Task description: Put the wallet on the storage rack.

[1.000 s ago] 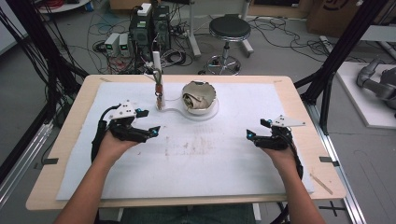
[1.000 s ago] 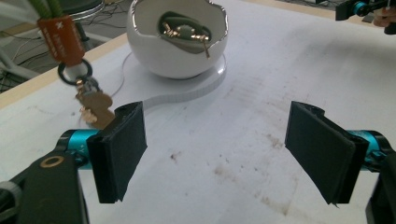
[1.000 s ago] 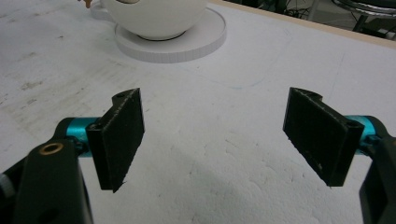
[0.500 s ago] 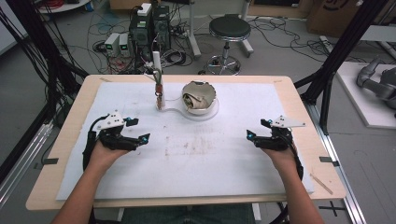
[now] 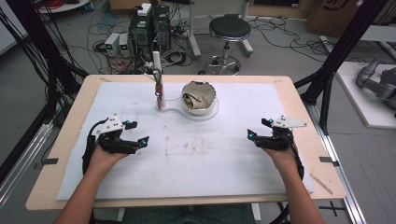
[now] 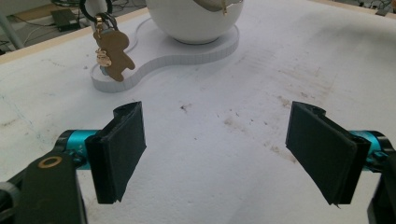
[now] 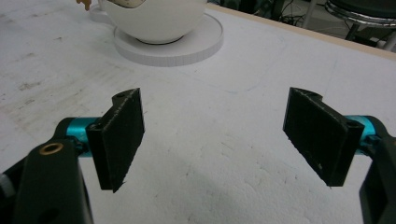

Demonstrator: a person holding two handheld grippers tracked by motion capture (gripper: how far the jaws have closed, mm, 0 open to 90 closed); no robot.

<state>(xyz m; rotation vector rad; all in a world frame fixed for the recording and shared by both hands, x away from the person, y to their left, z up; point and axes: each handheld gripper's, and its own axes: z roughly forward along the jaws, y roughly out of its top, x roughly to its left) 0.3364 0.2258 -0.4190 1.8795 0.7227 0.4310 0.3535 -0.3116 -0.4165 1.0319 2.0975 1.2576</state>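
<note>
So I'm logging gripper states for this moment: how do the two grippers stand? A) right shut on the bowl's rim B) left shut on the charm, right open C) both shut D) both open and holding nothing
D: the left gripper and the right gripper each show their jaws spread wide over the bare white mat, with the bowl and the hanging charm farther off.

Premises present as a robotics lab: a wooden counter [image 5: 303,116] under a white sheet stands within a black metal frame [image 5: 343,44], with computer towers [image 5: 150,25], loose cabling [image 5: 105,28], a round stool [image 5: 229,29] and a grey robot arm [image 5: 376,84] on the bare floor.
</note>
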